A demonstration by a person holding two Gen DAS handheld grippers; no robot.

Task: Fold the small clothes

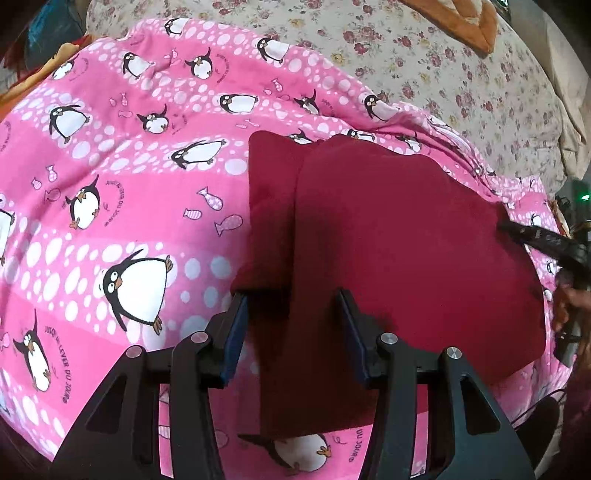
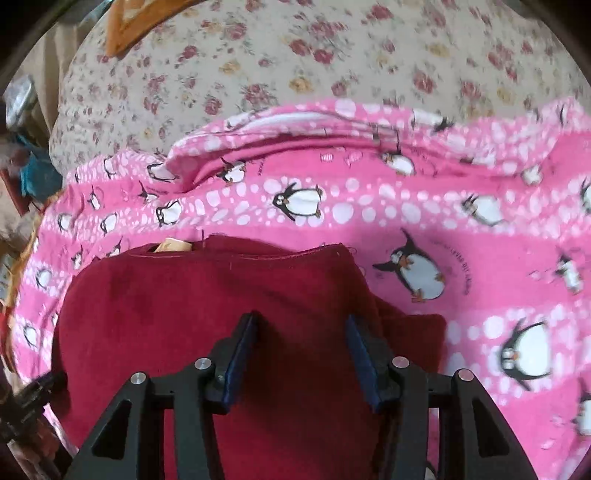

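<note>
While both tools hang over it: the dark red garment lies flat on a pink penguin-print blanket.
Garment shape: folded, one narrower layer showing along its left side in the left wrist view, with a stitched hem along its far edge in the right wrist view.
Label: a small tan tag peeks out at that hem.
Left gripper: released, its blue-padded fingers spread wide just over the near left part of the garment; whether the pads touch the cloth cannot be told.
Right gripper: released as well, jaws apart above the middle of the garment, nothing between them.
Right gripper from the left camera: its dark body reaches in at the garment's right edge.
Blanket: wrinkled into a ridge beyond the garment.
Underlay: a cream floral bedsheet lies past the blanket's far edge.
Corner: an orange cloth rests on the sheet, well apart from the garment.
</note>
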